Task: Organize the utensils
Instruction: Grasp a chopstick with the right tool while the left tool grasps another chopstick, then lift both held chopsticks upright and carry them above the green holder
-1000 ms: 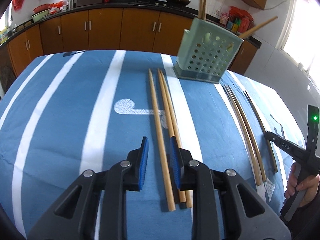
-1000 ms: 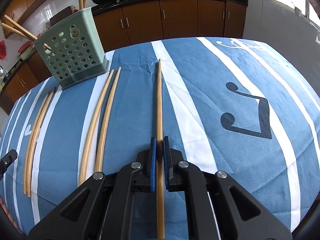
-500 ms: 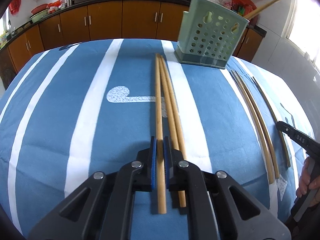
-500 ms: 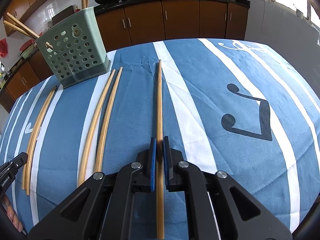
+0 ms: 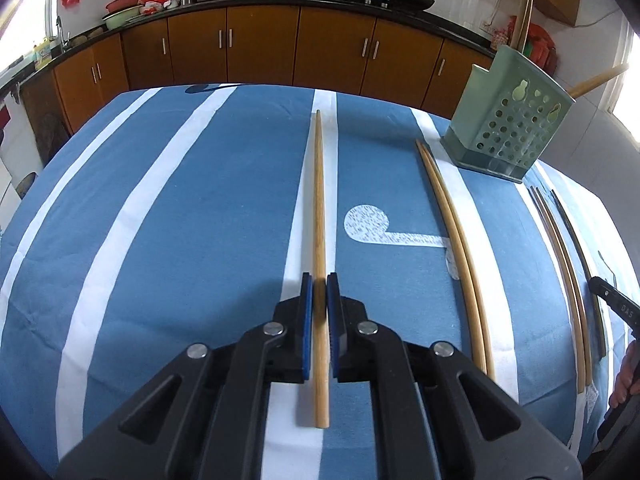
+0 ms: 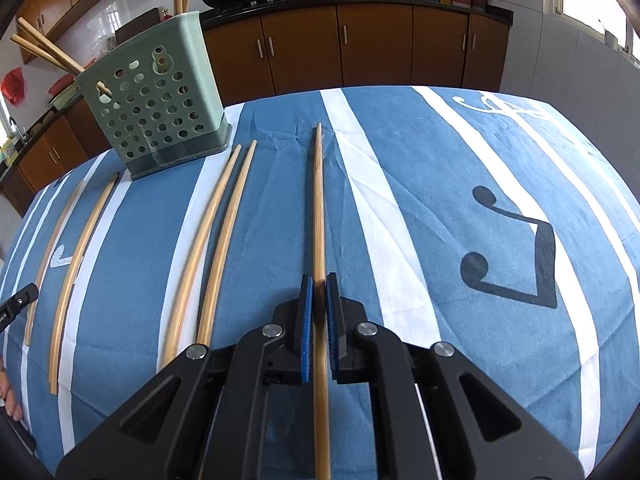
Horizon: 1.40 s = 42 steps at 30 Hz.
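My left gripper (image 5: 319, 286) is shut on a wooden chopstick (image 5: 319, 200) and holds it pointing away over the blue striped tablecloth. My right gripper (image 6: 318, 285) is shut on another wooden chopstick (image 6: 318, 208), also pointing away. A green perforated utensil holder (image 5: 508, 126) with several chopsticks standing in it sits at the far right in the left wrist view, and at the far left in the right wrist view (image 6: 154, 108). A pair of chopsticks (image 5: 452, 232) lies on the cloth right of my left gripper. Another pair (image 6: 218, 232) lies left of my right gripper.
More chopsticks (image 5: 560, 256) lie near the right table edge in the left wrist view. The right wrist view shows chopsticks (image 6: 76, 248) at the left. Brown kitchen cabinets (image 5: 260, 48) and a counter with woks stand behind the table. The other gripper's tip (image 5: 616, 308) shows at the right.
My left gripper closed on one chopstick, lifted it and carried it left, away from the other two. My right gripper kept hold of its chopstick and barely moved.
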{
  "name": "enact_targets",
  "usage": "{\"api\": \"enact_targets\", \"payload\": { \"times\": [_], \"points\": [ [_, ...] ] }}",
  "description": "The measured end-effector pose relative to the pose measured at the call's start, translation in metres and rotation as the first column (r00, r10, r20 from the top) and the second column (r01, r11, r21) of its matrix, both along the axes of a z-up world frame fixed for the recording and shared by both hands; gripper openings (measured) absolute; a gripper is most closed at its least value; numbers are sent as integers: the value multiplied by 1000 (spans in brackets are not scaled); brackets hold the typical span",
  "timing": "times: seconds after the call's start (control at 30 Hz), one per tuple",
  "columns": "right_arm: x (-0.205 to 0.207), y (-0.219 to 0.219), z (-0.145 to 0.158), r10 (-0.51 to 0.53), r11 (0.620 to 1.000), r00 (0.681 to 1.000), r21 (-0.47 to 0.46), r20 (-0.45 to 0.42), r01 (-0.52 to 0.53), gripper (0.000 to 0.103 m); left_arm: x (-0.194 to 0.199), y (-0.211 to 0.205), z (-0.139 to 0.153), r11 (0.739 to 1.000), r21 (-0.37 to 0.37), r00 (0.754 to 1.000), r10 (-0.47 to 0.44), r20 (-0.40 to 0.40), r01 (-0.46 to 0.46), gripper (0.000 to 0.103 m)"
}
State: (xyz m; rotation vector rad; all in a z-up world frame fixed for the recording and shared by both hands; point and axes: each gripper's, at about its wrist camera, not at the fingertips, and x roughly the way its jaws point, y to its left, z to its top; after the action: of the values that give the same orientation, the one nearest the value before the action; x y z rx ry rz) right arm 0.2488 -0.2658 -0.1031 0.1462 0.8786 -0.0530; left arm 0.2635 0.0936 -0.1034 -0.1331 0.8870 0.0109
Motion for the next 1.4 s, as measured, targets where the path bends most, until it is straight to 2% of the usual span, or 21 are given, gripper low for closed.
{"api": "enact_targets", "payload": {
  "times": [0.57, 0.7, 0.9, 1.0, 1.07, 1.2, 1.4],
  "points": [
    [-4, 1, -1, 6, 1000, 1000, -12, 17, -6, 8, -1, -2, -1, 1000, 8, 1000, 4, -3, -4, 10],
    [-12, 1, -1, 13, 1000, 1000, -15, 16, -12, 8, -7, -6, -1, 999, 32, 1000, -11, -5, 11, 14],
    [-20, 0, 0, 14, 1000, 1000, -11, 15, -14, 8, -11, -6, -1, 999, 39, 1000, -8, -5, 8, 15],
    [-21, 0, 0, 15, 1000, 1000, -9, 14, -15, 8, -12, -7, -1, 999, 38, 1000, -7, -6, 8, 14],
    [-23, 0, 0, 18, 1000, 1000, -7, 15, -18, 8, -13, -7, -1, 999, 42, 1000, -7, -7, 8, 9],
    [-27, -3, 5, 14, 1000, 1000, 8, 25, -14, 8, -16, -4, 1, 999, 30, 999, -24, -25, 25, 8],
    [-39, -13, 37, -3, 999, 993, 33, 121, -1, 7, -26, 3, 35, 1000, 2, 997, -20, 71, 19, 8]
  ]
}}
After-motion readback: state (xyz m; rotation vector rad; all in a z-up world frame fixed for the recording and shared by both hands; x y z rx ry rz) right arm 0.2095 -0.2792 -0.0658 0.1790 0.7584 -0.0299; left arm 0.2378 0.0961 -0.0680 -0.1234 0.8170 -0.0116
